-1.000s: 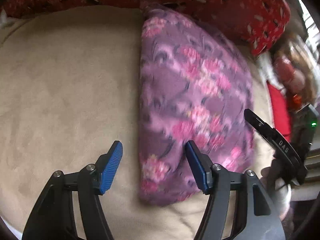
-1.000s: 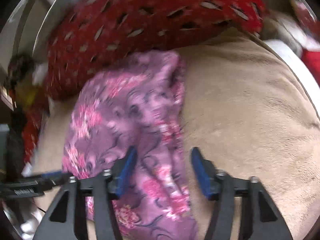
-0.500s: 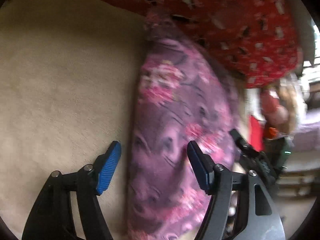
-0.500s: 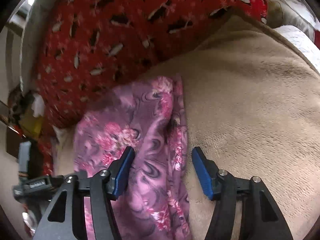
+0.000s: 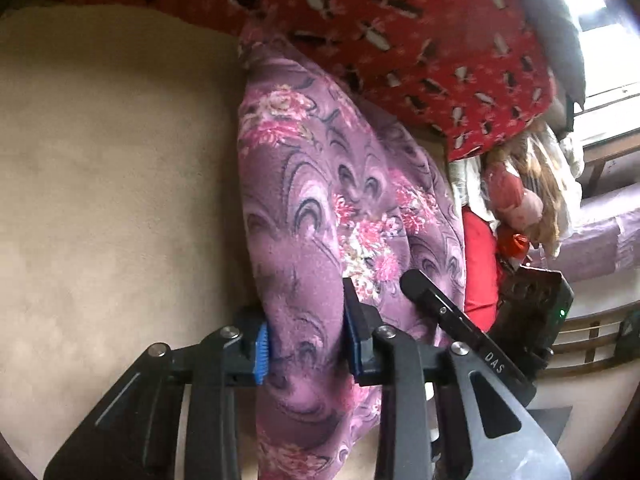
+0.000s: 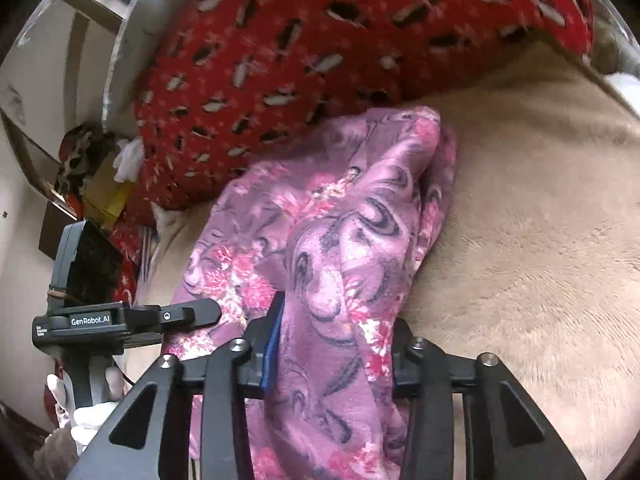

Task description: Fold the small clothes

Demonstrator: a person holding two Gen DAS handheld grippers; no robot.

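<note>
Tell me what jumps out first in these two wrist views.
The purple floral garment fills the middle, lying on a beige plush blanket. Both grippers, left and right, have just closed their jaws on its near end. Behind it sits a red patterned pillow.

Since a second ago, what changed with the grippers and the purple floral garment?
Both jaws have just closed: the left gripper and right gripper now each pinch the near edge of the purple floral garment, which bunches between the pads. The beige plush blanket and red patterned cushion stay put.
</note>
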